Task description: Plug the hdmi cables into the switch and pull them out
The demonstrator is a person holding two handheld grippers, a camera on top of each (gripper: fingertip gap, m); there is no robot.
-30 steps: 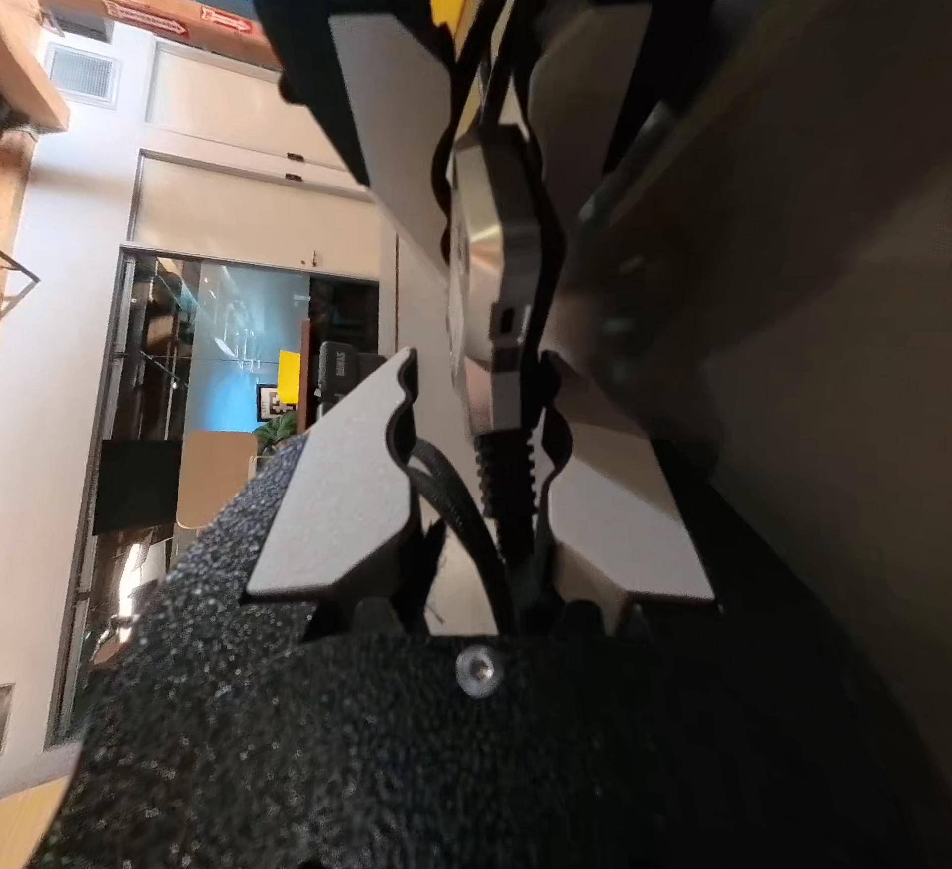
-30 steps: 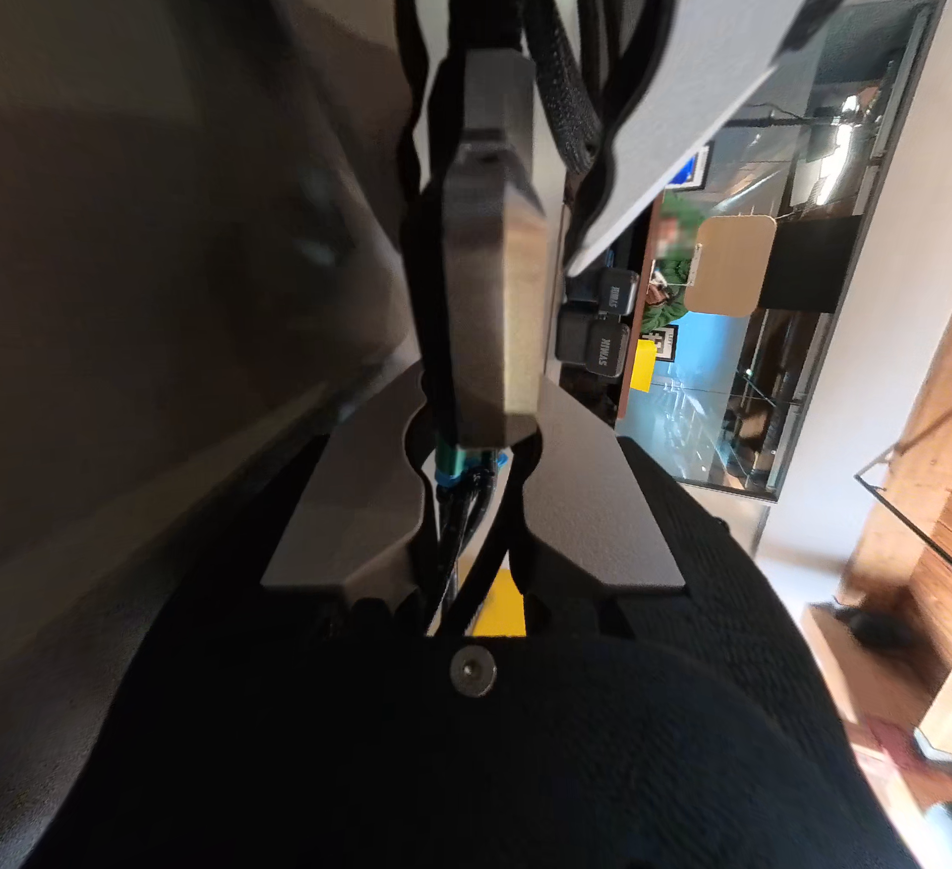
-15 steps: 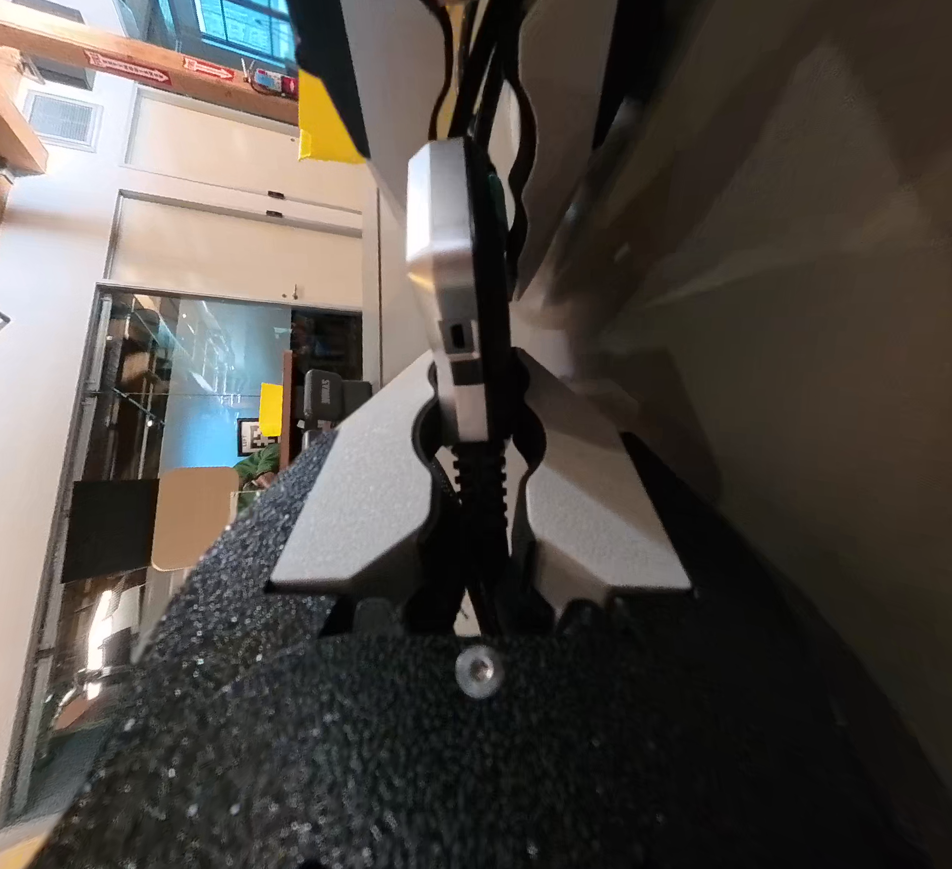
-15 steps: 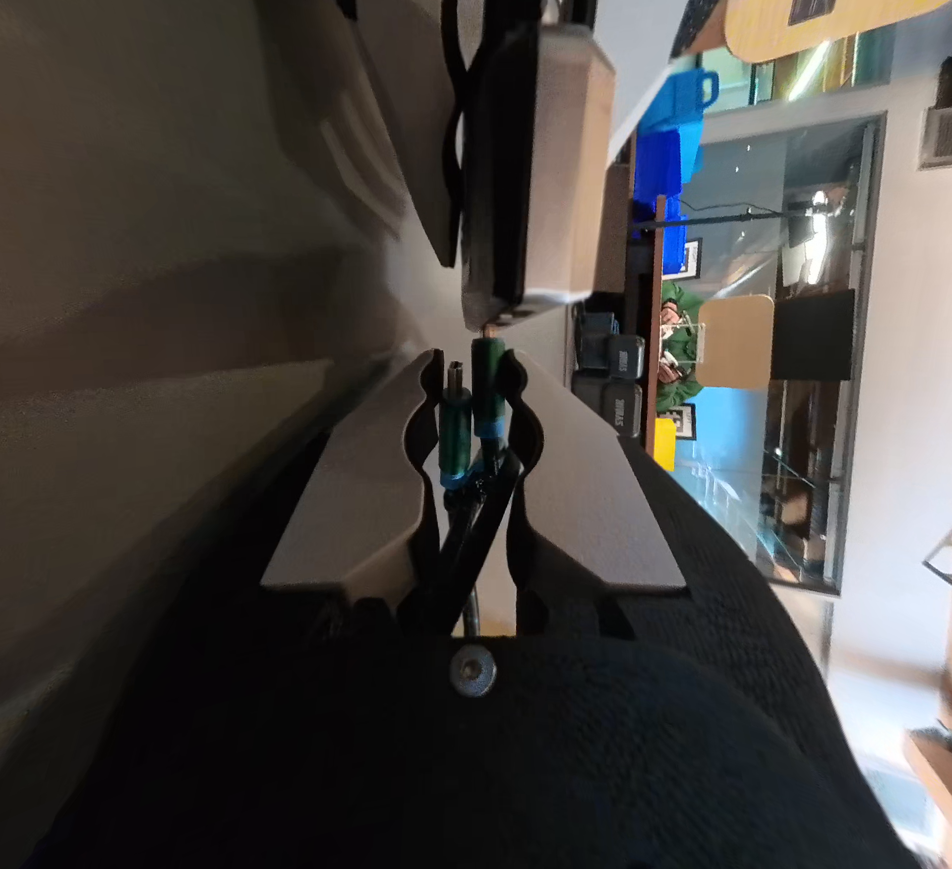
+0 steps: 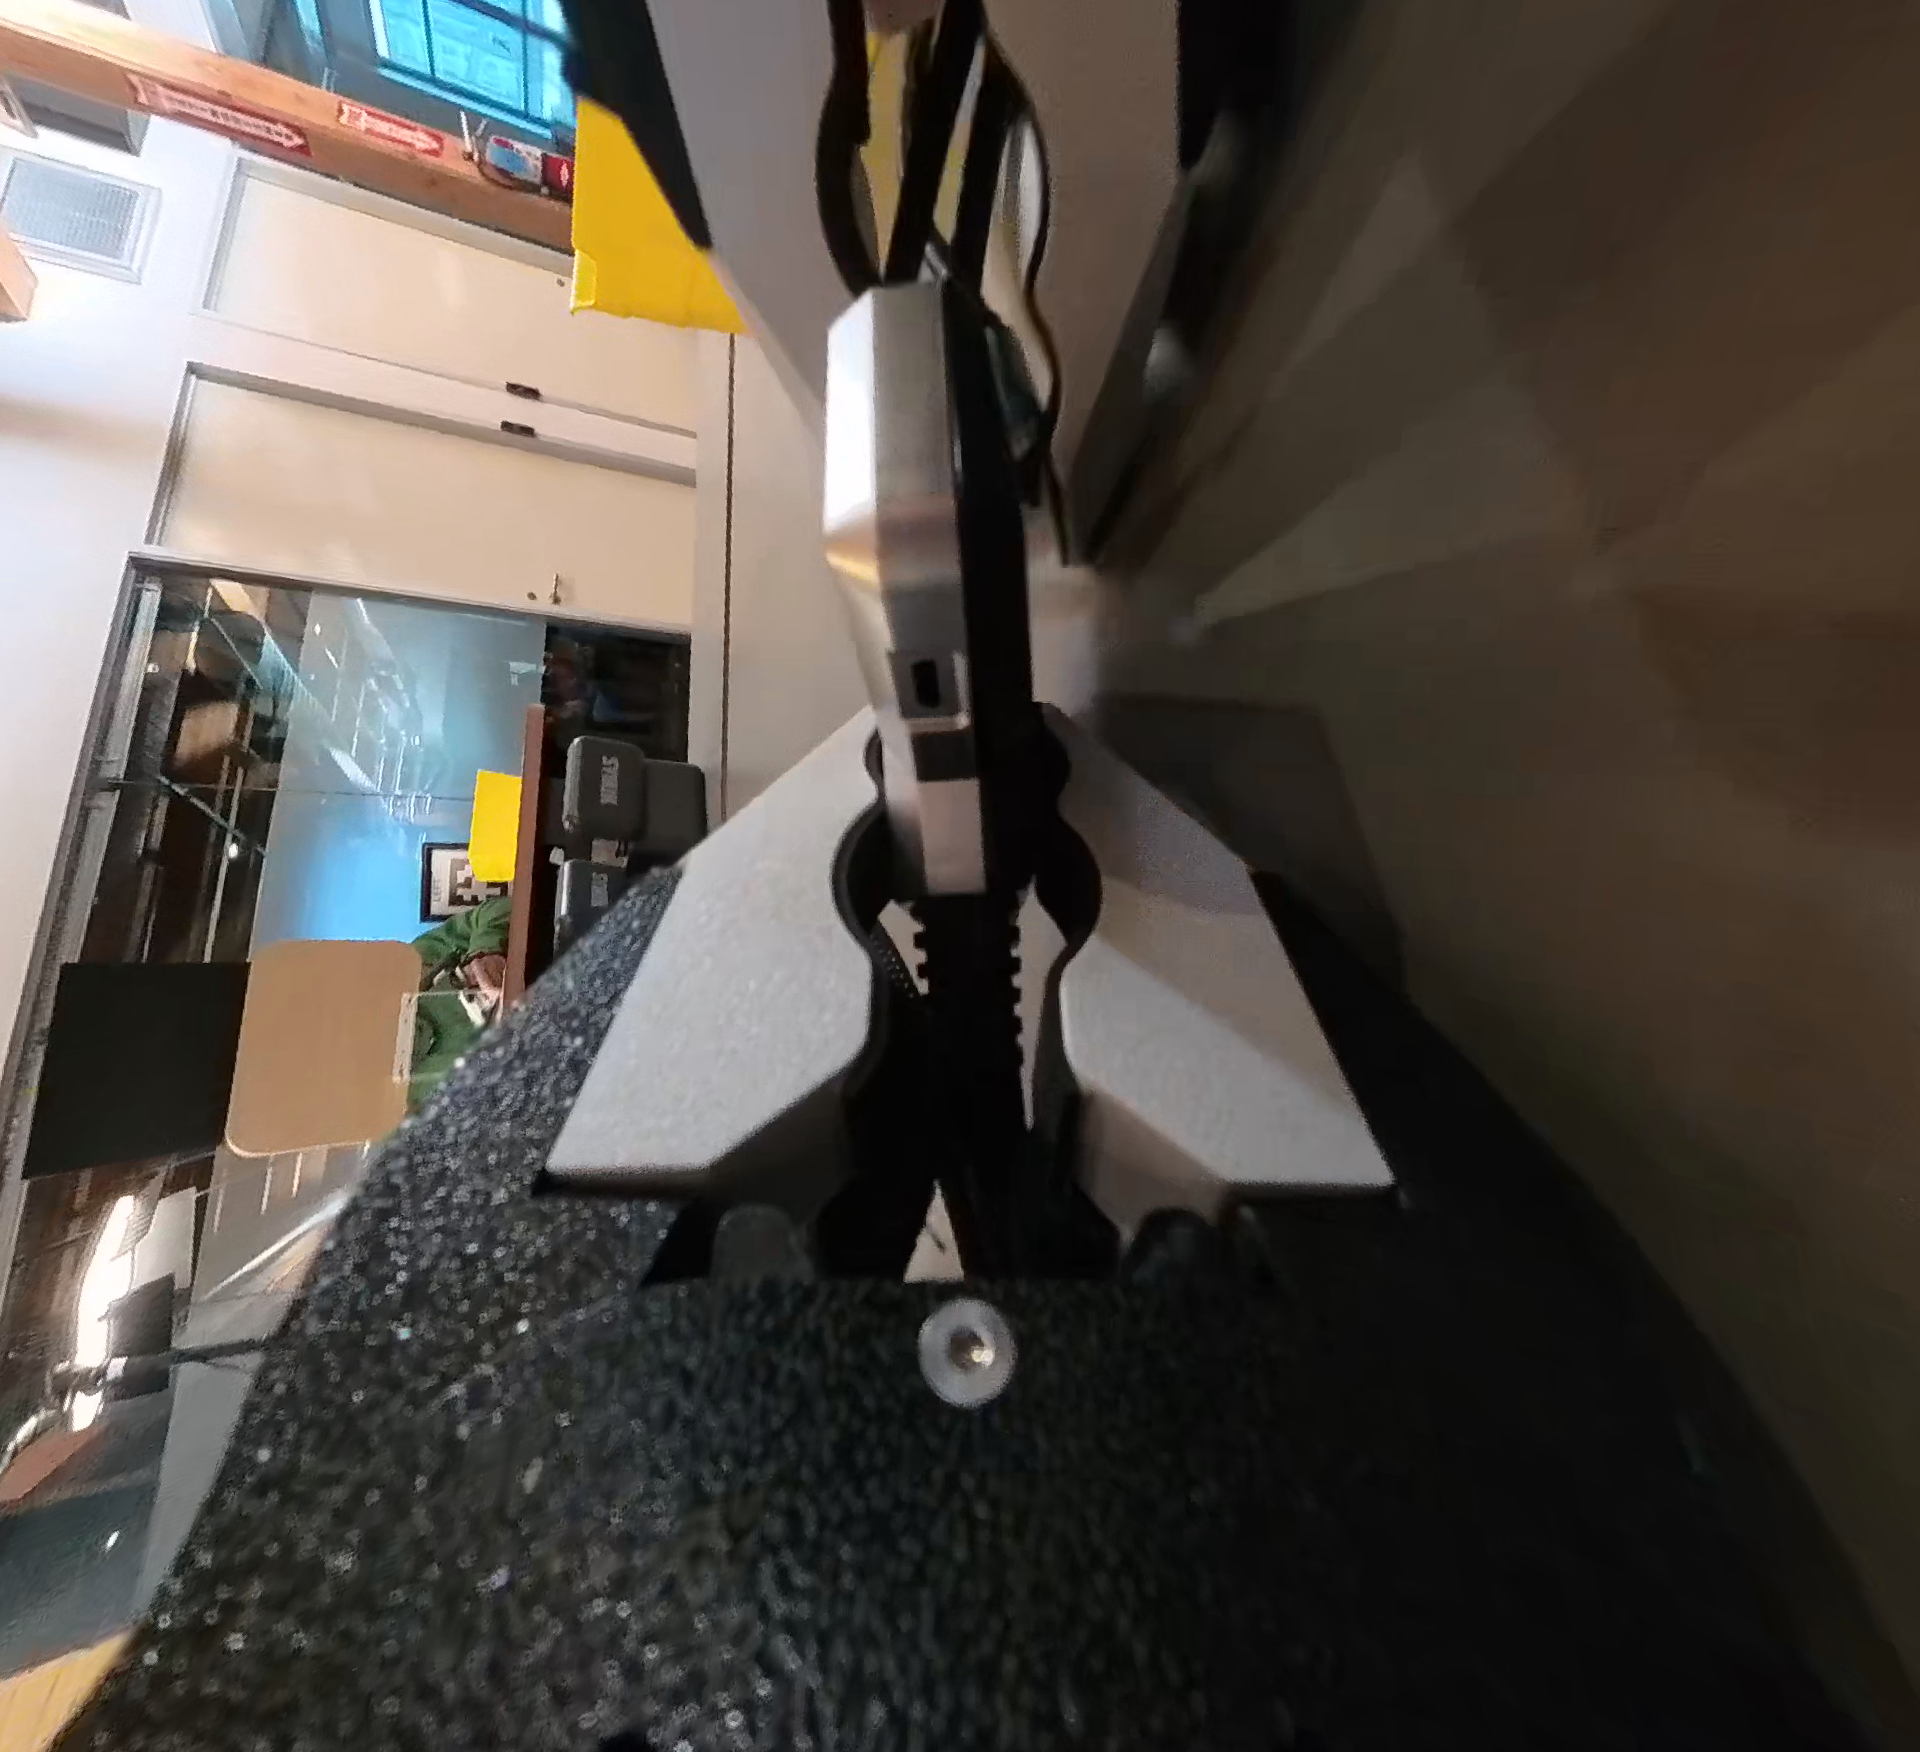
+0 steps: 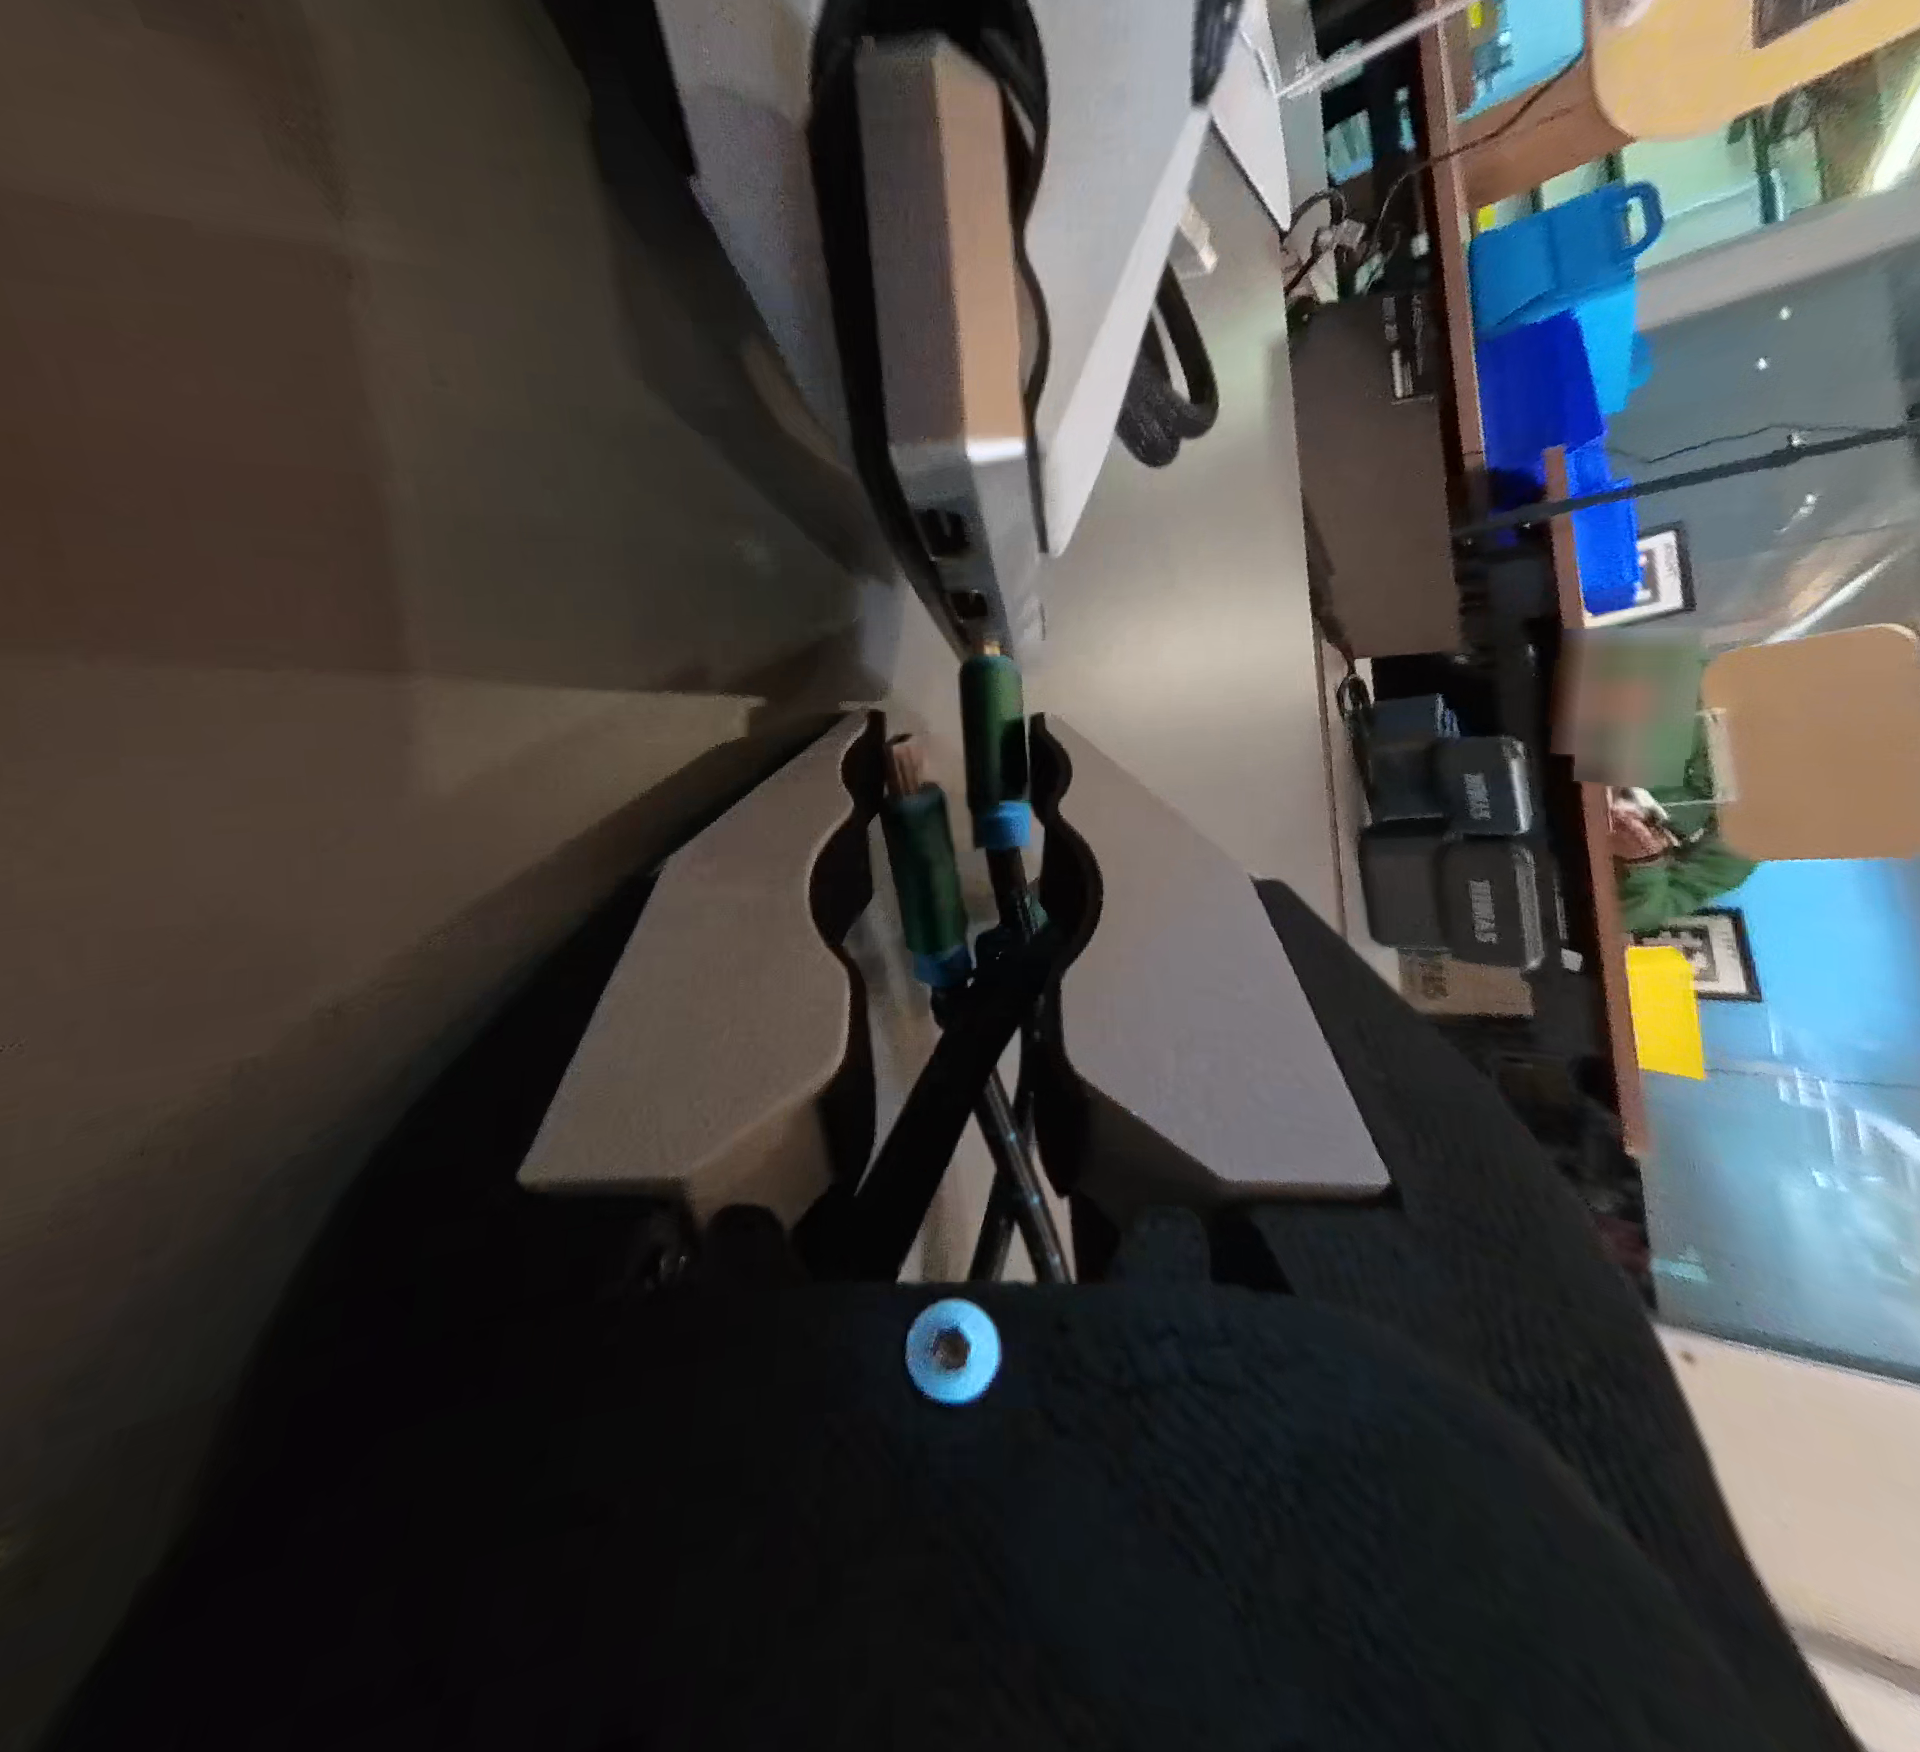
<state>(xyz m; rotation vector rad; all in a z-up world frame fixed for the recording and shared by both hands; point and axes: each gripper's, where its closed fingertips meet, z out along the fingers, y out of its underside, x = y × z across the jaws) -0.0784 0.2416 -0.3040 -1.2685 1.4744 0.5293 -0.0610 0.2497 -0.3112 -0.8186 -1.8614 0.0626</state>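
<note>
In the left wrist view my left gripper (image 5: 961, 767) is shut on the near end of the silver hdmi switch (image 5: 894, 455), just above its black ribbed cable (image 5: 961, 985). In the right wrist view my right gripper (image 6: 951, 736) is shut on two green hdmi plugs with blue bands, one (image 6: 992, 746) ahead of the other (image 6: 923, 871). The front plug's gold tip sits just outside the switch (image 6: 935, 268), apart from its ports. The left gripper's finger (image 6: 1101, 144) shows beyond, and the right gripper's finger (image 5: 717, 61) shows in the left wrist view.
Both views are rolled sideways, with the table top (image 6: 312, 559) close alongside the grippers. A coiled black cable (image 6: 1164, 393) lies behind the switch. Blue bins (image 6: 1538, 331) and black boxes (image 6: 1455, 840) stand on shelves at the back. A person in green sits far off.
My left gripper has closed on the switch's end. My right gripper has drawn back from the switch with the two green plugs, which are now out of it.
</note>
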